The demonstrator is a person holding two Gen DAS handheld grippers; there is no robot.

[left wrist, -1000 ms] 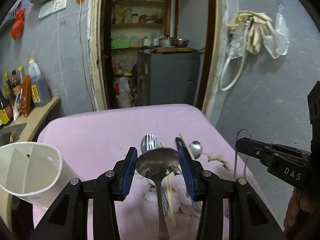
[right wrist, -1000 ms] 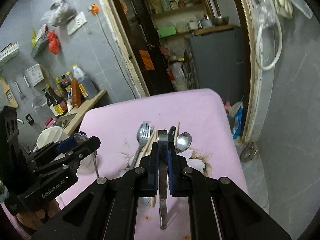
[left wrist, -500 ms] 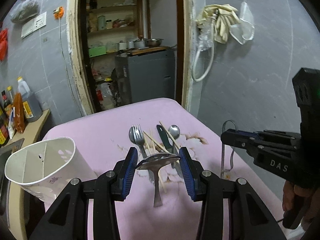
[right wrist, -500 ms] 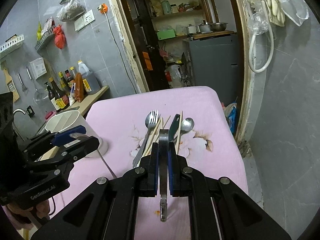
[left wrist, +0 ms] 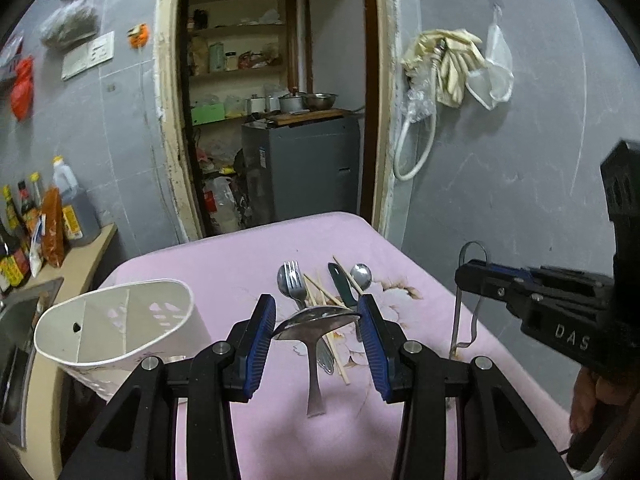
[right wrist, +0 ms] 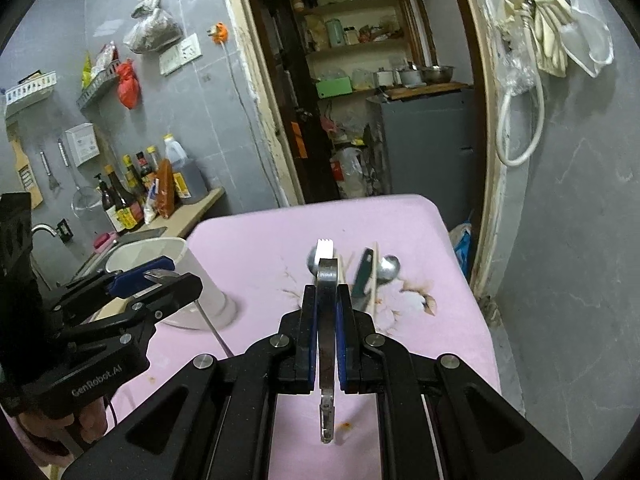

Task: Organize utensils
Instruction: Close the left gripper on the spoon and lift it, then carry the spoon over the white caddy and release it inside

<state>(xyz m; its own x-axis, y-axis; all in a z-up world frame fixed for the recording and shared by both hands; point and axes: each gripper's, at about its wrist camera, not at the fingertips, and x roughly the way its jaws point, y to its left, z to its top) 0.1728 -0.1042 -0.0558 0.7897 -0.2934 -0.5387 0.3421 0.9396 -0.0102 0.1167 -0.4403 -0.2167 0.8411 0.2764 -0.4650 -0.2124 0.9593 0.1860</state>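
My left gripper (left wrist: 316, 308) is shut on a large steel spoon (left wrist: 316, 322): the blue pads pinch its bowl edge-on and the handle hangs down above the pink table (left wrist: 224, 268). Over the table's right side, my right gripper (right wrist: 326, 292) is shut on a flat steel utensil (right wrist: 326, 360), whose looped end (left wrist: 472, 248) sticks up in the left wrist view. A fork (left wrist: 294, 284), chopsticks (left wrist: 320, 288), a green-handled knife (left wrist: 340, 284) and a small spoon (left wrist: 361, 274) lie in a pile ahead of both. A white divided holder (left wrist: 120, 320) stands at the left.
To the left run a wooden counter with sauce bottles (right wrist: 132, 196) and a sink (left wrist: 20, 320). Behind the table is an open doorway with a grey cabinet (left wrist: 300, 168). A grey wall (left wrist: 500, 200) runs close along the table's right edge.
Both grippers have drawn back and risen from the pile, each keeping its utensil. The large spoon's bowl has tipped from facing me to edge-on. More of the white holder shows.
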